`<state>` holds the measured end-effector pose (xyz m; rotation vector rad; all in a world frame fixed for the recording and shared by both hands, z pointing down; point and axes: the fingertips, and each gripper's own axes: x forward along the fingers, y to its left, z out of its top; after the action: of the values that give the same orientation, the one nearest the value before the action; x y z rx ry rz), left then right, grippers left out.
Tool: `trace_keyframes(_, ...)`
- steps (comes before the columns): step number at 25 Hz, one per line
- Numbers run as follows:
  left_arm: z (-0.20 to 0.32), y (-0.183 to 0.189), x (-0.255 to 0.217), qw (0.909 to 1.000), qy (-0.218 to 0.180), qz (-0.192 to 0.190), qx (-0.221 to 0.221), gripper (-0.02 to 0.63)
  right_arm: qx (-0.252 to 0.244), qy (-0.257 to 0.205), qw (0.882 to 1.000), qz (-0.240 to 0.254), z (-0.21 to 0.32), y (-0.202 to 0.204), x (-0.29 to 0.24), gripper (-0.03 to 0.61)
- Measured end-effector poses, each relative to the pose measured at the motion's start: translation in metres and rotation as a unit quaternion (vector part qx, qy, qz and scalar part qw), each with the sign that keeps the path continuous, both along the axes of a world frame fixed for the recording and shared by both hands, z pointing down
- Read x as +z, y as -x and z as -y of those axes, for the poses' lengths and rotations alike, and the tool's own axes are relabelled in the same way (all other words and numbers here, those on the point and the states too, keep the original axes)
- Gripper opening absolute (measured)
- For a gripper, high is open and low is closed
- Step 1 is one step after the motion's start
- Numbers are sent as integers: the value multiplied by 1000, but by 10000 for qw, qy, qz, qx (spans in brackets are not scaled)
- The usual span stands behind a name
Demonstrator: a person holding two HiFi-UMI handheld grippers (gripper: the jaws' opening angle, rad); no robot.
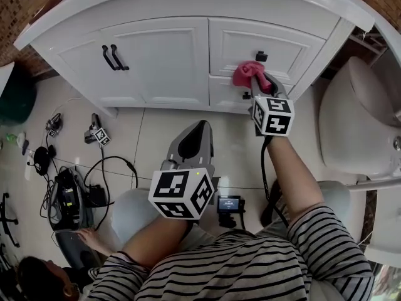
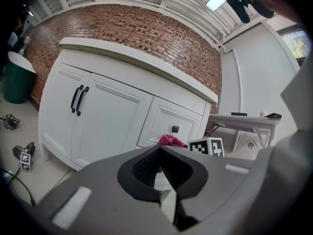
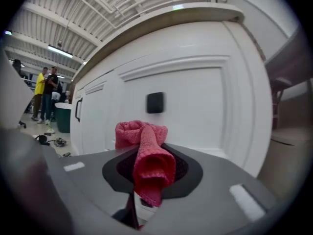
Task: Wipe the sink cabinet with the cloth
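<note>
- The right gripper (image 3: 151, 169), grey plastic with dark ribbed pads, has its jaws closed on a pinkish-red knitted cloth (image 3: 149, 153). A rolled fold points back at the camera, and a bunched end rises ahead of the jaws.
- The bunch sits just below a square black knob (image 3: 155, 102) on a recessed panel of the white wooden sink cabinet (image 3: 210, 106); whether it touches the panel cannot be told.
- Toward the cabinet's left end, a black bar handle (image 3: 77, 110) is on a door.
- Beyond that end are a dark green bin (image 3: 63, 117) and two standing people (image 3: 45, 94).
</note>
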<state>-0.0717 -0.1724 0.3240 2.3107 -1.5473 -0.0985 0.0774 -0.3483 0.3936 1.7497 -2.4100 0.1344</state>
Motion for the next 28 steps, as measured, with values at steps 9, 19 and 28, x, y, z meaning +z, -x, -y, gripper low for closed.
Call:
trace_keyframes(9, -4, -6, -1, 9999, 11, -83, 67, 0, 2293, 184, 9717, 536, -33, -185, 11, 81)
trace_keyframes(19, -2, -4, -5, 9998, -20, -212, 64, 0, -561, 364, 9955, 678, -33, 66, 34, 77)
trace_keyframes(28, 3, 2, 5, 9997, 109, -207, 10, 0, -325, 661, 9973, 8, -3, 63, 75, 77)
